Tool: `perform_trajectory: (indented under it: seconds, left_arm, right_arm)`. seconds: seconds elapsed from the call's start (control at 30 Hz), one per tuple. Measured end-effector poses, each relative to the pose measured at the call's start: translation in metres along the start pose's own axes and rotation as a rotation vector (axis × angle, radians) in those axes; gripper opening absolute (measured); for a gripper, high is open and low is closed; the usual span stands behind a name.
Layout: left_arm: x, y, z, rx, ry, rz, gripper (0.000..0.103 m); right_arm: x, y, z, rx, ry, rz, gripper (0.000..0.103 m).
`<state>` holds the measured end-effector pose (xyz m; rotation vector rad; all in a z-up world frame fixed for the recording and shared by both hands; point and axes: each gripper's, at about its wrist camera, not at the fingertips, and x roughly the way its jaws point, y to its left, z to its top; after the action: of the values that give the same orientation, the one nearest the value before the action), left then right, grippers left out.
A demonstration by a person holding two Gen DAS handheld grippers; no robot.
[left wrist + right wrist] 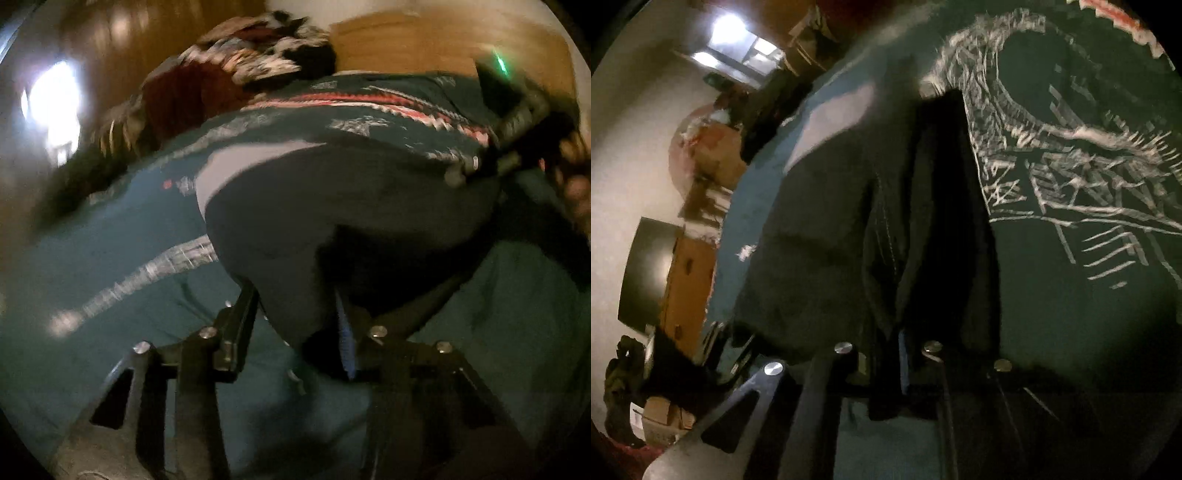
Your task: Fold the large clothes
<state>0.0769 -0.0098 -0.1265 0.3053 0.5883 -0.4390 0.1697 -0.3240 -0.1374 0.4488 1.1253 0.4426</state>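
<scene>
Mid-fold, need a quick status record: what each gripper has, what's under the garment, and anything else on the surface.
garment: dark garment, lifted and bunched between both grippers
left gripper: shut on a fold of the dark garment
right gripper: shut on a hanging edge of the dark garment
surface below: teal patterned blanket with white and red motifs
other items: pile of clothes at the blanket's far end
image quality: motion blur in both views
</scene>
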Motion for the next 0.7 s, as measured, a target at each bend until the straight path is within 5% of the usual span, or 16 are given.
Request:
perform_trajectory:
  seconds: [0.13, 0.2, 0.3, 0.4, 0.5, 0.57, 0.7]
  left_arm:
    - [0.009, -0.014, -0.021, 0.121, 0.097, -0.031, 0.033]
    - [0.018, -0.011, -0.036, 0.087, 0.142, -0.056, 0.033]
    - [-0.017, -0.007, -0.036, 0.036, 0.067, -0.006, 0.033]
    - [-0.07, 0.008, -0.024, -0.065, -0.105, 0.051, 0.033]
    - [-0.068, 0.02, -0.003, -0.133, -0.163, 0.044, 0.051]
    - [-0.044, 0.016, 0.008, -0.113, -0.159, 0.028, 0.051]
    - [0.049, -0.006, -0.016, -0.011, 0.166, -0.049, 0.057]
  right_arm:
    - [-0.024, -0.006, -0.013, -0.006, -0.022, -0.009, 0.006]
    - [-0.016, -0.02, -0.017, 0.039, -0.005, -0.029, 0.006]
    - [-0.003, -0.03, -0.02, 0.053, 0.003, -0.046, 0.006]
    - [0.0, -0.023, -0.016, 0.016, 0.001, -0.054, 0.007]
    - [0.003, -0.029, -0.017, 0.015, 0.017, -0.045, 0.007]
    - [0.009, -0.03, -0.016, 0.02, 0.021, -0.045, 0.007]
    - [0.013, -0.026, -0.012, 0.017, 0.021, -0.051, 0.007]
